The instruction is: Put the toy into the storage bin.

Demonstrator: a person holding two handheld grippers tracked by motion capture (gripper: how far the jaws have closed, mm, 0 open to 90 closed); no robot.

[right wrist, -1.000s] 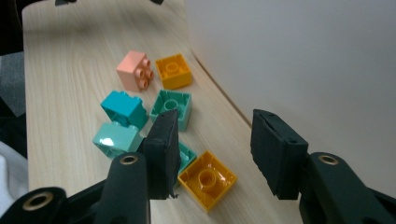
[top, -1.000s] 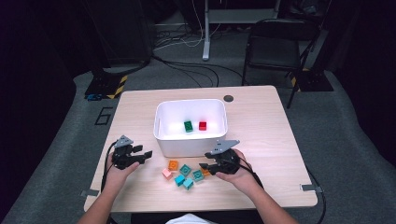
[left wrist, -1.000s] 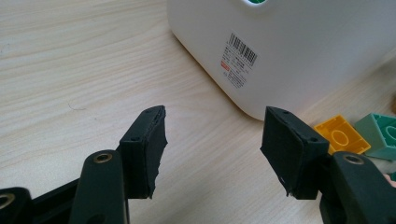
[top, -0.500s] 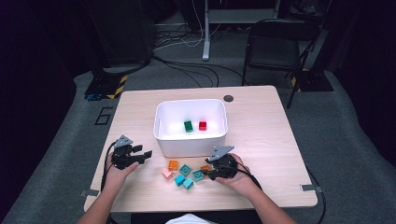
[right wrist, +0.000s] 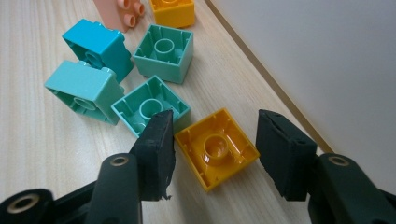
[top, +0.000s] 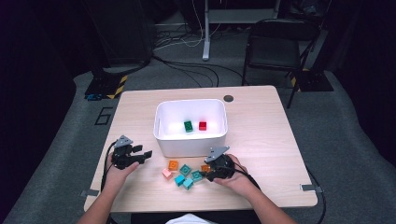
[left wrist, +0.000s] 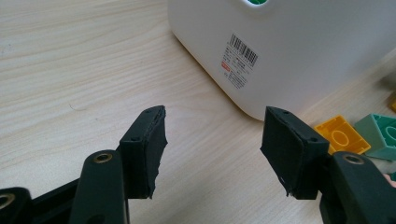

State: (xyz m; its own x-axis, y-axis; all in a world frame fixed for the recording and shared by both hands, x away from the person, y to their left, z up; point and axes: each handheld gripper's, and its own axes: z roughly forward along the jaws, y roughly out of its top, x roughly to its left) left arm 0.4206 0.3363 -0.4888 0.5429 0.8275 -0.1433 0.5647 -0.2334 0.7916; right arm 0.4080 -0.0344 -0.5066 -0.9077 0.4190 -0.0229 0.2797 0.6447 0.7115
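My right gripper (right wrist: 212,140) has dropped since a second ago, jaws just opening, straddling the upturned orange plastic brick (right wrist: 216,147) beside the white plastic bin (top: 190,126). My left gripper (left wrist: 212,149) holds open, empty.

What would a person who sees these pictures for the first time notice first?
First, the white bin at the middle of the wooden table, with a green block and a red block inside. Next, the loose coloured blocks in front of it, where the right gripper stands with open jaws on either side of an upturned orange block. The left gripper waits open beside the bin.
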